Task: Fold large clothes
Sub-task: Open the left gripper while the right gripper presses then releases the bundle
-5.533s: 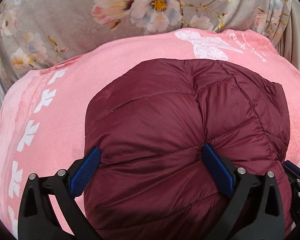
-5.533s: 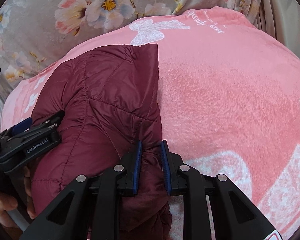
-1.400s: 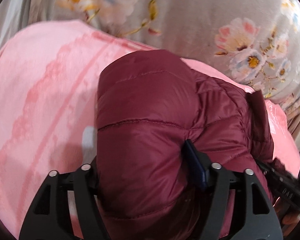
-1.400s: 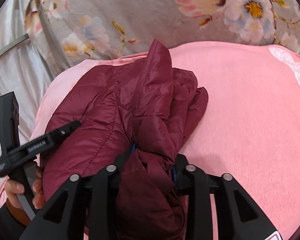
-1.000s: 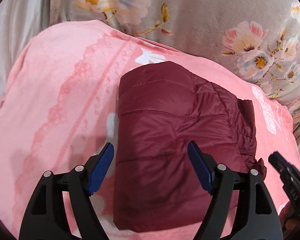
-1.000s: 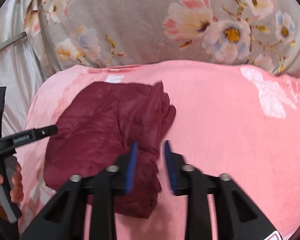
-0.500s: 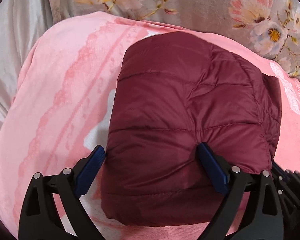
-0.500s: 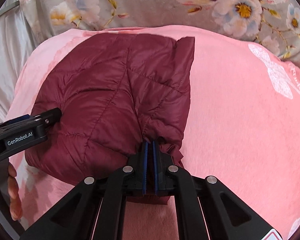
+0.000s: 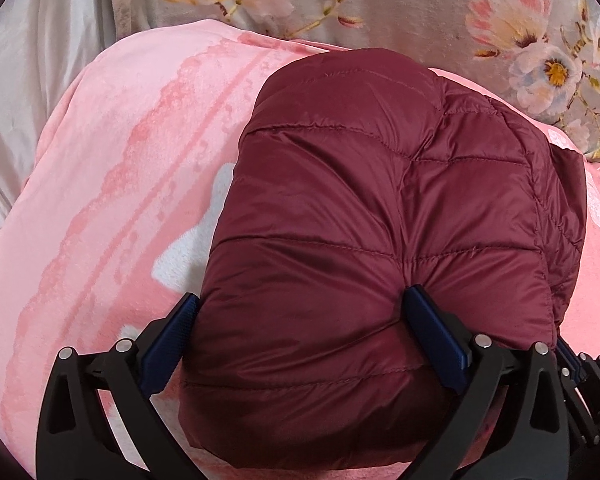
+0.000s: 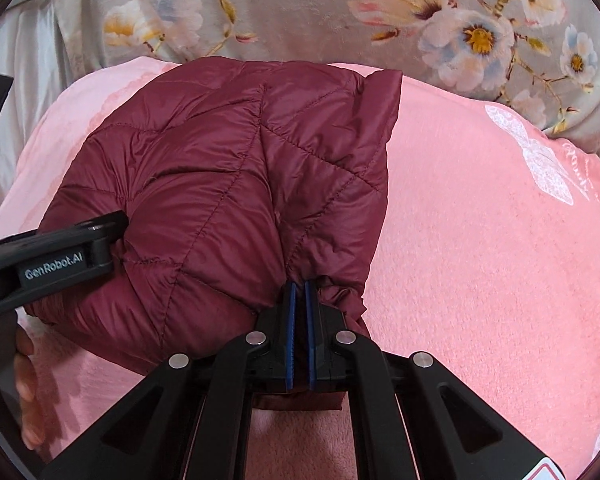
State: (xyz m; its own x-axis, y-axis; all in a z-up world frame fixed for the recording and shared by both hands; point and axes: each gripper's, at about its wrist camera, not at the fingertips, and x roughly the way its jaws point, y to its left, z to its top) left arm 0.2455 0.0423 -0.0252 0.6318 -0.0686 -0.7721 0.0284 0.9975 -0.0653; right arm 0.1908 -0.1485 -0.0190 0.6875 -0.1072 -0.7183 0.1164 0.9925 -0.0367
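Note:
A maroon quilted puffer jacket [image 9: 380,220] lies folded into a thick bundle on a pink blanket [image 9: 112,152]. My left gripper [image 9: 300,312] is open, its blue pads straddling the near edge of the bundle, the right pad pressed into the fabric. In the right wrist view the jacket [image 10: 228,184] fills the left half. My right gripper [image 10: 299,292] is nearly closed on a pinch of the jacket's near right edge. The left gripper [image 10: 56,260] shows there at the bundle's left side.
A grey floral cover [image 10: 380,12] lies behind the pink blanket [image 10: 500,260]. Pale satin fabric [image 9: 32,60] hangs at the far left. White butterfly print [image 10: 540,160] marks the blanket at right. A hand [image 10: 20,380] holds the left gripper's handle.
Both grippers let go of the lifted jacket and it dropped onto the blanket. Then both came back in: the right gripper shut on the near right edge and the left pushed around the near edge.

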